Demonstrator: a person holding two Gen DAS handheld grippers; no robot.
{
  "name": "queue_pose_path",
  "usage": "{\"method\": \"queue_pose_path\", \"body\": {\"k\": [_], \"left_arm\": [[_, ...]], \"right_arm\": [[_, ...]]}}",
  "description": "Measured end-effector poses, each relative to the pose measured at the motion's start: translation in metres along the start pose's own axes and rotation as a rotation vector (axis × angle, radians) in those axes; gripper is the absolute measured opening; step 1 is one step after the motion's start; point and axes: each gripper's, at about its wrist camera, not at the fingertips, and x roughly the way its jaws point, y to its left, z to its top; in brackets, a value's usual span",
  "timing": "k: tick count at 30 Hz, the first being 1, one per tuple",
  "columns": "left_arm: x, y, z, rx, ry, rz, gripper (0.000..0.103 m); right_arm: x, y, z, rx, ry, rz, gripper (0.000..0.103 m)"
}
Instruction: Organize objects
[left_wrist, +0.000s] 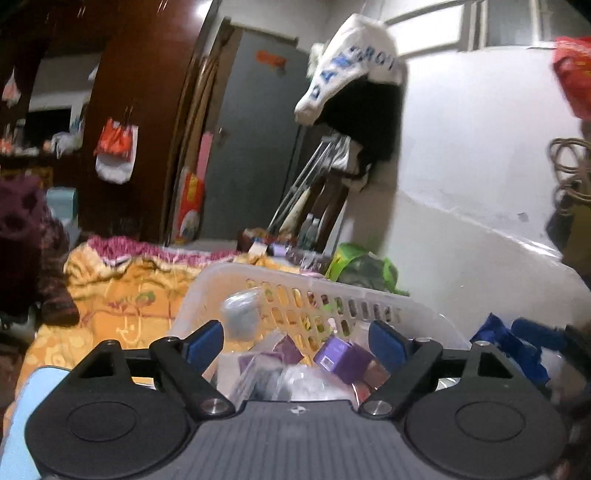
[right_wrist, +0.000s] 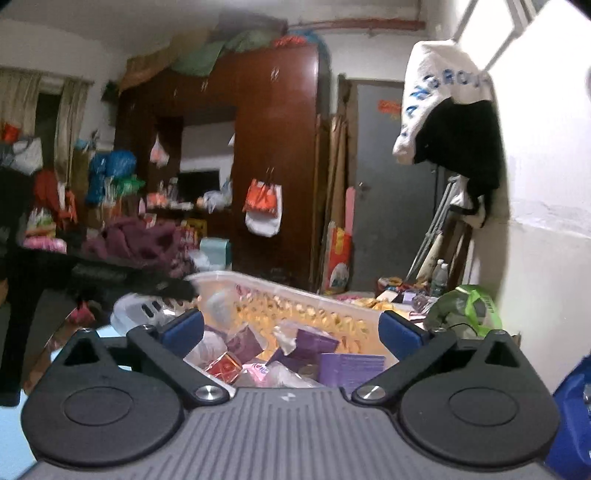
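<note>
A white slotted plastic basket (left_wrist: 325, 291) sits on the bed, also in the right wrist view (right_wrist: 295, 291). It holds purple boxes (left_wrist: 343, 356) (right_wrist: 351, 363), a red packet (right_wrist: 223, 367), clear plastic bags and a blurred grey object (left_wrist: 240, 314) that seems to be in mid-air over its left side. My left gripper (left_wrist: 295, 341) is open and empty just above the basket's near side. My right gripper (right_wrist: 291, 330) is open and empty over the basket's near side.
An orange patterned blanket (left_wrist: 122, 295) covers the bed to the left. A green bag (left_wrist: 364, 266) (right_wrist: 465, 308) lies behind the basket by the white wall. Blue fabric (left_wrist: 517, 339) lies to the right. A dark sleeve (right_wrist: 110, 277) reaches toward the basket's left corner.
</note>
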Motion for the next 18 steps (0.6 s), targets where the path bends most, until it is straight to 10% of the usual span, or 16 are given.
{"method": "queue_pose_path", "body": {"k": [9,18], "left_arm": [[-0.073,-0.032,-0.062,0.103,-0.022,0.007,0.103],[-0.087,-0.050,-0.067,0.132,-0.008,0.084,0.103]], "right_arm": [[-0.069,0.017,-0.049,0.068,-0.021,-0.170,0.103],[-0.085,0.007,-0.043,0.170,-0.031,-0.069,0.103]]}}
